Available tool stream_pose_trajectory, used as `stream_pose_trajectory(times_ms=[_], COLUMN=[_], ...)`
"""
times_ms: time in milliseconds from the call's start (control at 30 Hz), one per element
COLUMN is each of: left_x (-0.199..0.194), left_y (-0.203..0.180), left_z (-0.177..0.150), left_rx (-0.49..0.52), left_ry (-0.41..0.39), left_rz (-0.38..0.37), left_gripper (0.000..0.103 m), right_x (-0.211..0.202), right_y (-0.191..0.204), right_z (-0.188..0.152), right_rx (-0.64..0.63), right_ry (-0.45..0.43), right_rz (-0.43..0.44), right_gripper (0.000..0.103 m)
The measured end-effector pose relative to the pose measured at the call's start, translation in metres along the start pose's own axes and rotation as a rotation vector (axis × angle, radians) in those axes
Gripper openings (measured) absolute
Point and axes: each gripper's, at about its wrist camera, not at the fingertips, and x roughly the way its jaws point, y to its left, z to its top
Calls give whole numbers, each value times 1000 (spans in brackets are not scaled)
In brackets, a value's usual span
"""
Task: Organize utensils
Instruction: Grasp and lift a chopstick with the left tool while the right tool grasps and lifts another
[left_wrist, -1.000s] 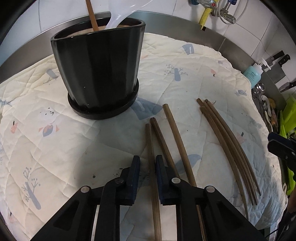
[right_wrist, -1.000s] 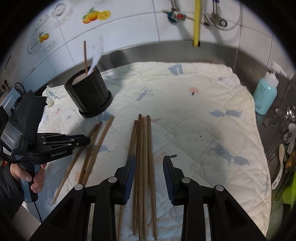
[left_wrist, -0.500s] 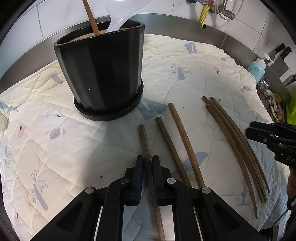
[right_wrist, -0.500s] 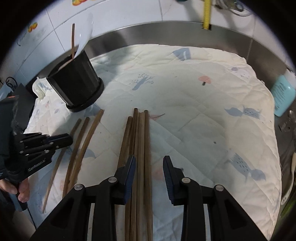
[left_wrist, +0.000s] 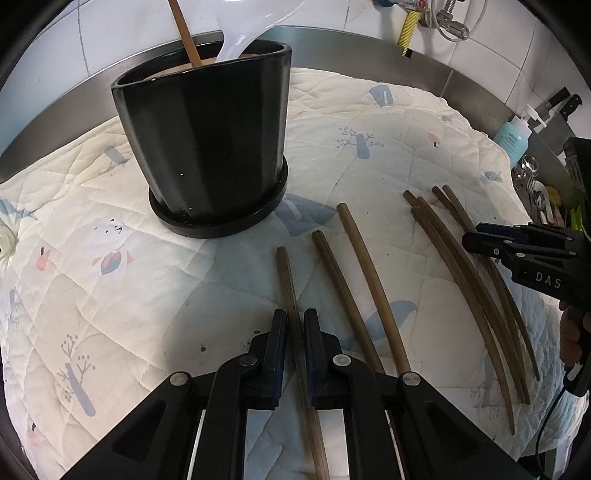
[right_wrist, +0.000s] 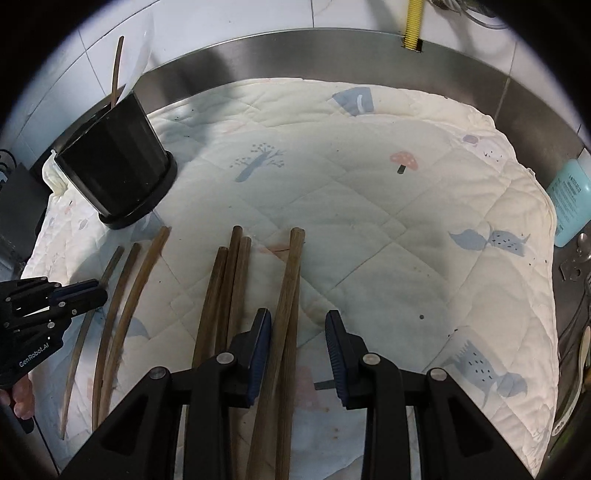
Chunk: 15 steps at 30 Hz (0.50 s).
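My left gripper (left_wrist: 294, 325) is shut on the leftmost brown chopstick (left_wrist: 286, 273), which lies on the quilted cloth (left_wrist: 110, 295). Two more chopsticks (left_wrist: 365, 266) lie just to its right, and a bundle of several (left_wrist: 454, 266) further right. Behind stands the black holder (left_wrist: 210, 147) with one chopstick (left_wrist: 186, 37) and a white spoon (left_wrist: 251, 26) in it. My right gripper (right_wrist: 297, 332) is open, low over the bundle. Two chopsticks (right_wrist: 290, 280) lie between its fingers, near the left one. Three others (right_wrist: 229, 280) lie outside it.
A steel wall (right_wrist: 332, 51) rims the cloth at the back. A teal bottle (right_wrist: 569, 199) and loose metal utensils (right_wrist: 580, 332) sit off the cloth's right edge. Knives (left_wrist: 561, 103) hang at the far right.
My left jaws have closed onto the leftmost chopstick. My right gripper has sunk closer to the bundle, and two chopsticks have parted from the other three.
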Motion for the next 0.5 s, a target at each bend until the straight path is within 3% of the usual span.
stream_pose_trajectory(times_ms=[133, 267, 500], left_x=[0, 0, 1], left_y=[0, -1, 0], left_z=[1, 1, 1], left_rx=[1, 1, 0], left_ry=[2, 1, 1], left_rz=[3, 3, 3], left_gripper=[10, 10, 10], right_x=[2, 5, 8], right_y=[0, 1, -2], right_z=[1, 4, 9], right_rx=[-3, -2, 6], right_ry=[-3, -4, -4], right_rz=[12, 0, -2], right_gripper=[31, 17, 15])
